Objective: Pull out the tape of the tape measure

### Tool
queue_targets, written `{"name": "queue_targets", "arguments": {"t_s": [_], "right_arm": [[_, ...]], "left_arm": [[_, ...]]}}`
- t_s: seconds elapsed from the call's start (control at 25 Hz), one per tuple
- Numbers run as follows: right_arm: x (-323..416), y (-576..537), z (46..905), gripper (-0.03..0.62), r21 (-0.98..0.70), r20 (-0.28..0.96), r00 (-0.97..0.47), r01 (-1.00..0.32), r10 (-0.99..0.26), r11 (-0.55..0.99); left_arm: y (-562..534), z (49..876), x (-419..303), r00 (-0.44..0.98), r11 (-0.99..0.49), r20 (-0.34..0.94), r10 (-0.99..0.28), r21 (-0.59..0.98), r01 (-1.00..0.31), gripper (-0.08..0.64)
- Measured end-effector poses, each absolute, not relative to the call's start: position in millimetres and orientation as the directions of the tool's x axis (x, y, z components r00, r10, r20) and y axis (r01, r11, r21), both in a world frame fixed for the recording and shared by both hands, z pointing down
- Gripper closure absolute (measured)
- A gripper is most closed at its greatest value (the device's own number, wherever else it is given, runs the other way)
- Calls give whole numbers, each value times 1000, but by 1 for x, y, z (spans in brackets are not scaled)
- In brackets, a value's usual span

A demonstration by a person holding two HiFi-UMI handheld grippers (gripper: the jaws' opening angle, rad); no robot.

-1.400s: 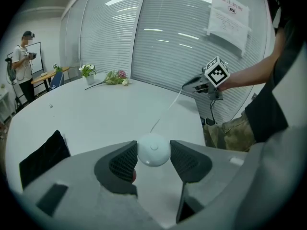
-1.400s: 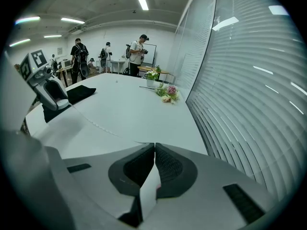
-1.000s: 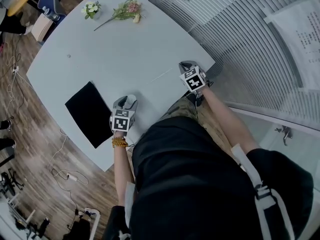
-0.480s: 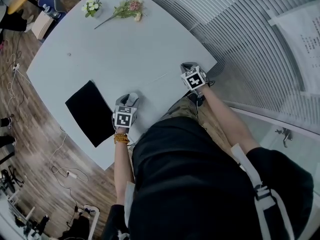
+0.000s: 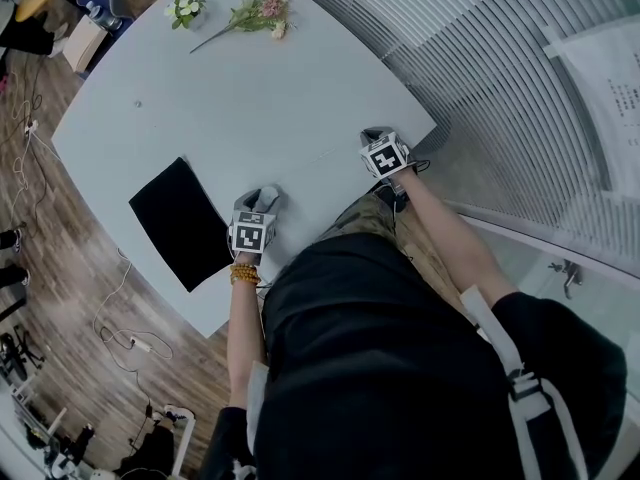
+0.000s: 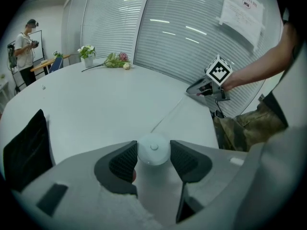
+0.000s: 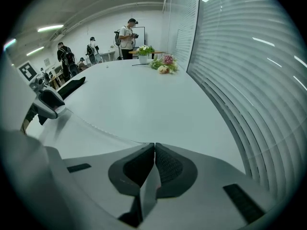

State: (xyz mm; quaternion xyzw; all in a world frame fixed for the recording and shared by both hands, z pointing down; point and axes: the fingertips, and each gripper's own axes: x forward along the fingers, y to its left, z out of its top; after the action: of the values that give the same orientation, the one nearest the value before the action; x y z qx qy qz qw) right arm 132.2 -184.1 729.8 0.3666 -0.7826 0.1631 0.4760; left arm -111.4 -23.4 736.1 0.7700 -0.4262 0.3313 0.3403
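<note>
A white round tape measure case (image 6: 153,150) sits between the pads of my left gripper (image 6: 153,157), which is shut on it near the table's front edge (image 5: 258,200). From the case a thin white tape (image 6: 168,115) runs across the table to my right gripper (image 6: 205,88). In the right gripper view the tape's end (image 7: 150,188) is pinched between the jaws of the right gripper (image 7: 154,164), and the tape (image 7: 100,128) leads off left to the left gripper (image 7: 45,102). In the head view the tape (image 5: 320,155) shows as a faint line between both grippers; the right gripper (image 5: 376,138) is at the table's right edge.
A black flat pad (image 5: 180,223) lies on the white table (image 5: 230,88) left of the left gripper. Flowers (image 5: 255,13) and a small flower pot (image 5: 183,10) are at the far end. A wall of blinds (image 5: 500,78) runs along the right. People stand far back (image 7: 128,35).
Both grippers keep their grips and places; only the head view shifts slightly.
</note>
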Motion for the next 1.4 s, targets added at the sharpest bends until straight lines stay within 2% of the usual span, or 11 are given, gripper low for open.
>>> {"name": "queue_targets", "arguments": {"t_s": [0.36, 0.6, 0.76, 0.92, 1.16, 1.4], "right_arm": [[133, -177, 743, 583, 98, 885, -249, -725, -392, 682], [131, -176, 744, 583, 96, 886, -245, -733, -394, 674], [136, -175, 751, 581, 27, 895, -263, -773, -361, 633], [135, -171, 749, 526, 1, 902, -283, -754, -327, 656], [127, -186, 720, 526, 38, 852, -315, -760, -419, 649], [106, -217, 660, 531, 45, 746, -394, -775, -538, 630]], "left_arm": [[-14, 758, -109, 379, -461, 840, -390, 178, -869, 334], [-14, 760, -111, 402, -449, 816, -415, 200, -871, 335], [-11, 755, -111, 422, -438, 809, -409, 232, -869, 334], [-11, 753, -111, 435, -429, 800, -413, 250, -868, 321], [-19, 734, -123, 443, -409, 764, -470, 257, -876, 320], [-45, 705, -157, 350, -272, 705, -616, 226, -935, 383]]}}
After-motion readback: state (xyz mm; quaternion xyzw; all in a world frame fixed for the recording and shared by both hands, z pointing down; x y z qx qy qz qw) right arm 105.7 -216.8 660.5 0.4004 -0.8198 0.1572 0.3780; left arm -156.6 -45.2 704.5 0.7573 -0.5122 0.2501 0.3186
